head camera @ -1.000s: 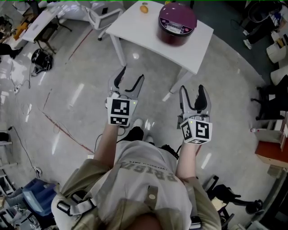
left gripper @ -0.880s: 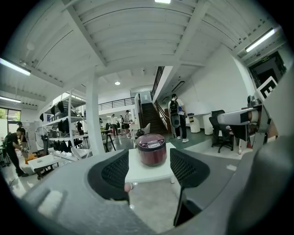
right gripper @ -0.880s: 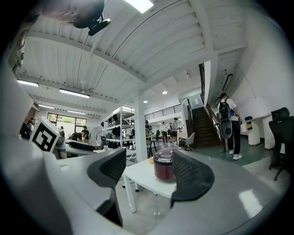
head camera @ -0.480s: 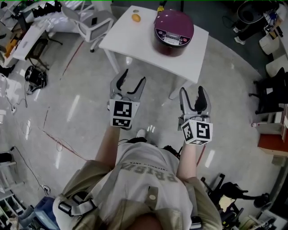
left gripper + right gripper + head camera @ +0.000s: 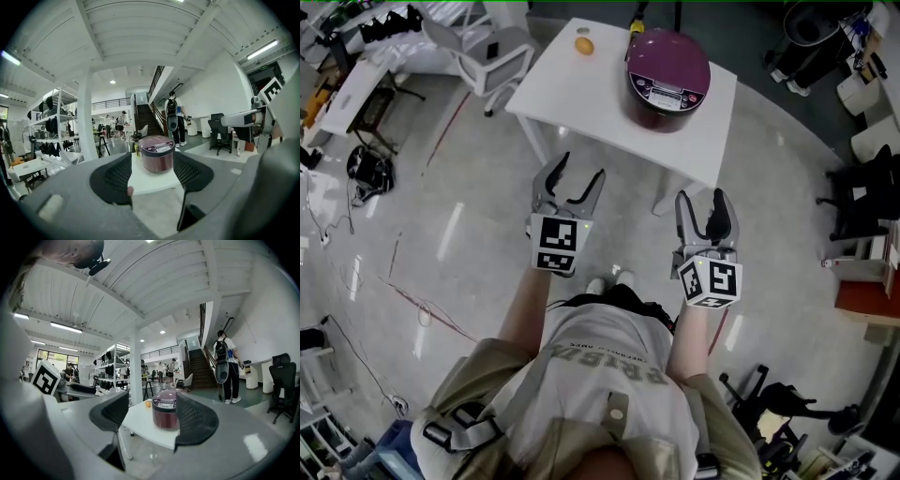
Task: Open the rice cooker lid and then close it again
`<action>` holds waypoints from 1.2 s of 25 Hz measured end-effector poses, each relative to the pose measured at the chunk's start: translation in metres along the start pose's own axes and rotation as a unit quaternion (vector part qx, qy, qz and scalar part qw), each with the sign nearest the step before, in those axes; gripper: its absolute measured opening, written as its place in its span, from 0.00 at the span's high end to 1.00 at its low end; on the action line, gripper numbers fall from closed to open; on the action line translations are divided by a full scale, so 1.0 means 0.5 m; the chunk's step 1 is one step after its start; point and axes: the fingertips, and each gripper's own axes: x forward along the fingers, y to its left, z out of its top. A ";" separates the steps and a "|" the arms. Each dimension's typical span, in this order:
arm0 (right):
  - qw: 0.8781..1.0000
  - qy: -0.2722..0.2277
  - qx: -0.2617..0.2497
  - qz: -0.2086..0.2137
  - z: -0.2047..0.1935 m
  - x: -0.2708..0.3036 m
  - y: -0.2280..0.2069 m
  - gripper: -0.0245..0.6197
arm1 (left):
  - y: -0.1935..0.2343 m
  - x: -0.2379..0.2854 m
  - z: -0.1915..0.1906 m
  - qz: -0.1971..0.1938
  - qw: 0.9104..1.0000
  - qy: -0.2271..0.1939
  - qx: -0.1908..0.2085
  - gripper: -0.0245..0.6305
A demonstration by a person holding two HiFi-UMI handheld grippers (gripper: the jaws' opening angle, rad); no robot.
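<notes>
A maroon rice cooker [image 5: 667, 76] with its lid down stands on a white table [image 5: 581, 89] at the top of the head view. It shows again in the left gripper view as the rice cooker [image 5: 157, 153] and in the right gripper view as the rice cooker [image 5: 164, 414]. My left gripper [image 5: 574, 177] is open and empty, held over the floor short of the table's near edge. My right gripper [image 5: 705, 206] is open and empty too, level with the left one, below the table's right corner.
An orange fruit [image 5: 583, 45] lies on the table left of the cooker. A white chair [image 5: 483, 58] stands to the table's left. A person with a backpack [image 5: 172, 115] stands near the stairs beyond the table. Shelving and desks line the left side.
Both grippers have come closer to the table, which sits lower and nearer in the head view. Jaws on both sides stay as wide as before.
</notes>
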 end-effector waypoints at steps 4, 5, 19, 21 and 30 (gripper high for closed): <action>1.000 0.003 0.004 -0.002 -0.005 0.021 -0.013 0.50 | 0.003 0.025 -0.002 -0.003 1.000 0.003 -0.001 0.53; 1.000 0.004 0.005 -0.002 -0.006 0.028 -0.017 0.50 | 0.005 0.033 -0.002 -0.003 1.000 0.004 0.000 0.53; 1.000 -0.003 0.011 0.020 -0.003 0.188 -0.121 0.50 | 0.033 0.197 0.035 0.016 1.000 0.007 0.017 0.53; 1.000 -0.005 0.012 0.026 0.003 0.215 -0.137 0.50 | 0.037 0.221 0.046 0.021 1.000 0.008 0.021 0.53; 0.998 -0.013 0.018 0.054 0.016 0.303 -0.201 0.50 | 0.032 0.318 0.069 0.036 0.999 0.013 0.029 0.52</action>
